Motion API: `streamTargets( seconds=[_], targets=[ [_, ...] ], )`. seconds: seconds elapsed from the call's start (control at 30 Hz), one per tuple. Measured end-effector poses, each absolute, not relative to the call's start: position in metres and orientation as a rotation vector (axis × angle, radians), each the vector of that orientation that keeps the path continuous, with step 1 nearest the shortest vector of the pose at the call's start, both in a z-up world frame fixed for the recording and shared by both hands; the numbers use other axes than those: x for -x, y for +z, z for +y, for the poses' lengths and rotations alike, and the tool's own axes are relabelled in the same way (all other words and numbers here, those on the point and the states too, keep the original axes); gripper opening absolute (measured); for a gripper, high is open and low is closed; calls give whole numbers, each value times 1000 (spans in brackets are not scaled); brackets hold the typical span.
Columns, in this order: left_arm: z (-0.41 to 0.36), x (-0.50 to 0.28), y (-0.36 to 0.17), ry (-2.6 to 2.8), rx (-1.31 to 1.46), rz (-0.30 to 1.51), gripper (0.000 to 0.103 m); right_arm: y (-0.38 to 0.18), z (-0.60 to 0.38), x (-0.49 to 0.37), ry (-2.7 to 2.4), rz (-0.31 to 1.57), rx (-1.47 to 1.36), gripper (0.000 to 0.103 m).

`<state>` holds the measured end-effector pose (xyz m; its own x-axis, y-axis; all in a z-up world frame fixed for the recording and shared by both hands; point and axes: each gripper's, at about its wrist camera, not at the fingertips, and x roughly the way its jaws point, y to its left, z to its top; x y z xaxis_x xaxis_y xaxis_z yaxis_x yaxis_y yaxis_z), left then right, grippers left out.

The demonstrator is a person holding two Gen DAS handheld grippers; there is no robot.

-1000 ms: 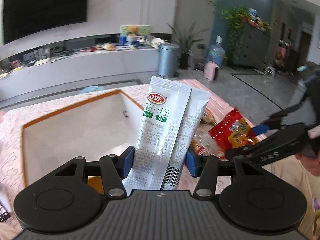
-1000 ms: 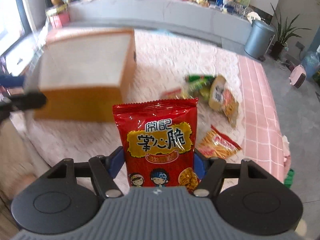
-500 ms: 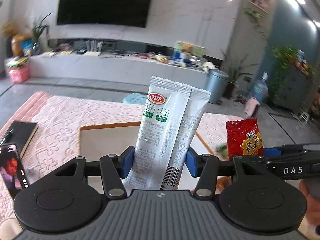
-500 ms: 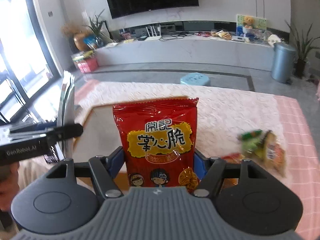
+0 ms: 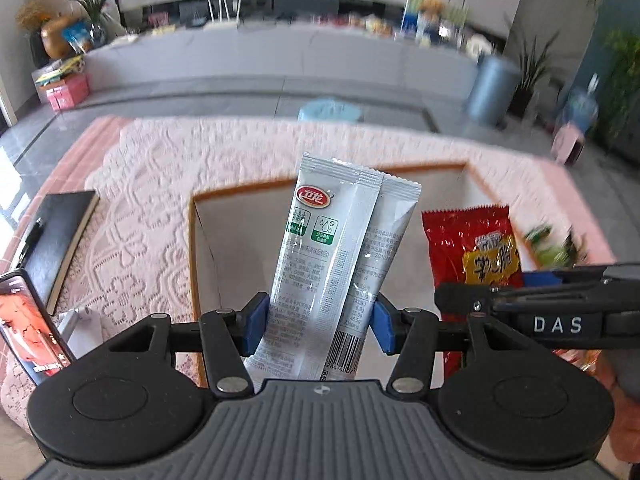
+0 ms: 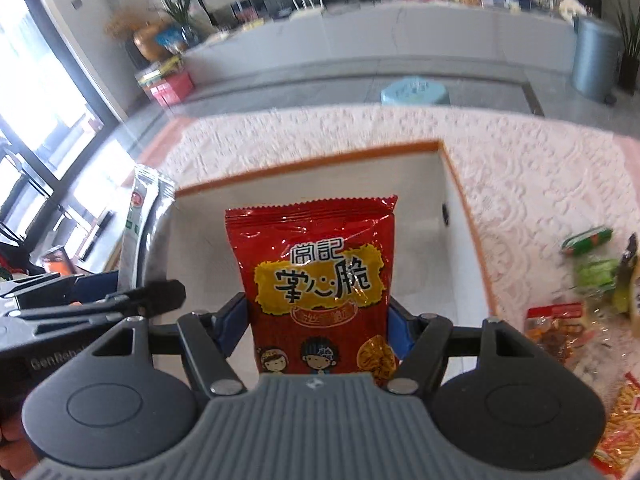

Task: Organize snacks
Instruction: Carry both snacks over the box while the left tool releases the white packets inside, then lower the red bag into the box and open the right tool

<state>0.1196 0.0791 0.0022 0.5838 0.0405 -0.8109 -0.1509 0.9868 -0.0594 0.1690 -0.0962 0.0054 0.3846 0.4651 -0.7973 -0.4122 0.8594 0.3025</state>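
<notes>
White sachets: two long white sachets [image 5: 340, 264] stand upright between the jaws of the left gripper [image 5: 318, 322], pinched at their lower part, long axis running up and away from the jaws.
Red snack bag: the red snack bag [image 6: 316, 284] stands upright in the right gripper [image 6: 316, 328], its jaws closed narrow on the bag's lower sides.
Box: a white box with an orange rim [image 6: 304, 164] lies open directly ahead of and below both pairs of jaws; both packets hang over its hollow.
Deciding relation: each packet's long axis points up, while the box floor lies below; I judge the next move is a lowering or tipping forward, then release.
Nearer hand: the two grippers sit side by side, the right gripper just to the right of the left one; neither looks clearly nearer to the box.
Loose snacks: green and orange packets [image 6: 592, 272] lie on the pink lace tabletop [image 6: 540, 176], to the right of the right jaws, outside the box.
Left side: a black notebook [image 5: 56, 240] and a phone [image 5: 28, 328] lie left of the left jaws.
Risk: the tall sachets may lean on the box wall instead of lying flat.
</notes>
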Motion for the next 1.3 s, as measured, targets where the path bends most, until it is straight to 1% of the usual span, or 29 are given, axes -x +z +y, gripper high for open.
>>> streamTargets(
  seconds=[0.37,0.6,0.73,0.77,0.93,1.03,1.3],
  targets=[
    [78,-140,-36,160,-8,1086,61,-52,-78,-204,561,1218,-61,68],
    [74,-142,-40,154,-51,1112,61,-66,-74,-209,551,1265,-51,68],
    [71,-144,-46,147,-64,1123,63,-68,-72,-209,535,1272,-42,68],
    [72,-144,-47,146,-66,1123,65,-69,-72,-209,533,1274,-42,68],
    [71,-140,-46,148,-86,1100,67,-70,-70,-207,517,1283,-44,68],
    [77,-138,-40,144,-51,1082,73,-72,-64,-210,504,1290,-51,68],
    [92,-130,-21,149,83,995,73,-74,-42,-215,490,1311,-25,68]
  ],
)
